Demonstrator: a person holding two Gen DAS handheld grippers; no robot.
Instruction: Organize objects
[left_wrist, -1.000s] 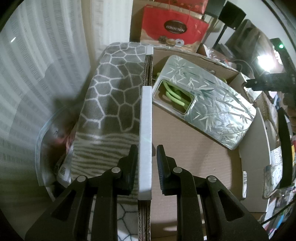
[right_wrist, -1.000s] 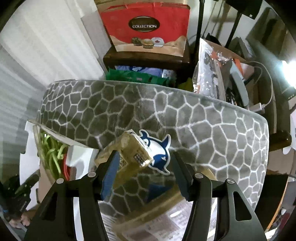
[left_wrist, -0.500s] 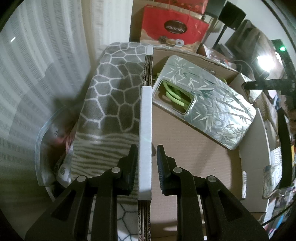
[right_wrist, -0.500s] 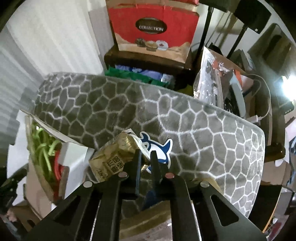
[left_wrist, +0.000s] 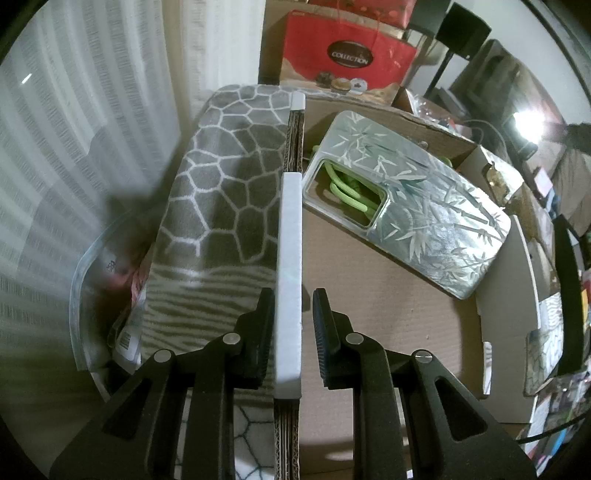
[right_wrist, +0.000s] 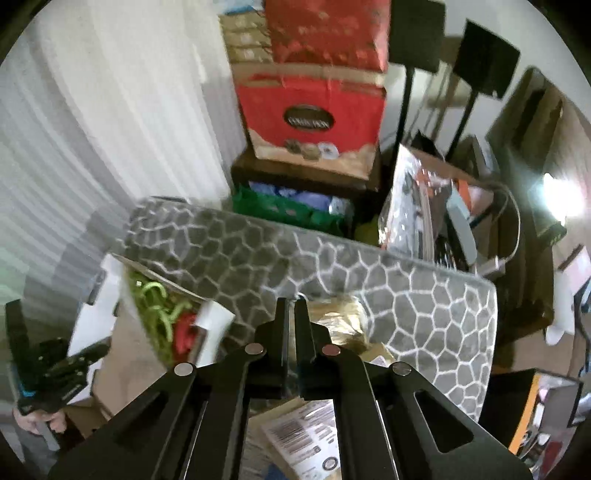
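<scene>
The right gripper (right_wrist: 290, 306) has snapped shut and is lifting away from the grey mat (right_wrist: 406, 288), and I judge the pick missed: the gold packet (right_wrist: 343, 325) lies just beside its fingers, not between them. A second ago it sat between wide jaws. The left gripper (left_wrist: 293, 314) keeps pinching the box wall (left_wrist: 290, 280).

Left gripper (left_wrist: 289, 325) jaws narrow, angled down; right gripper (right_wrist: 290, 317) jaws closed.
</scene>
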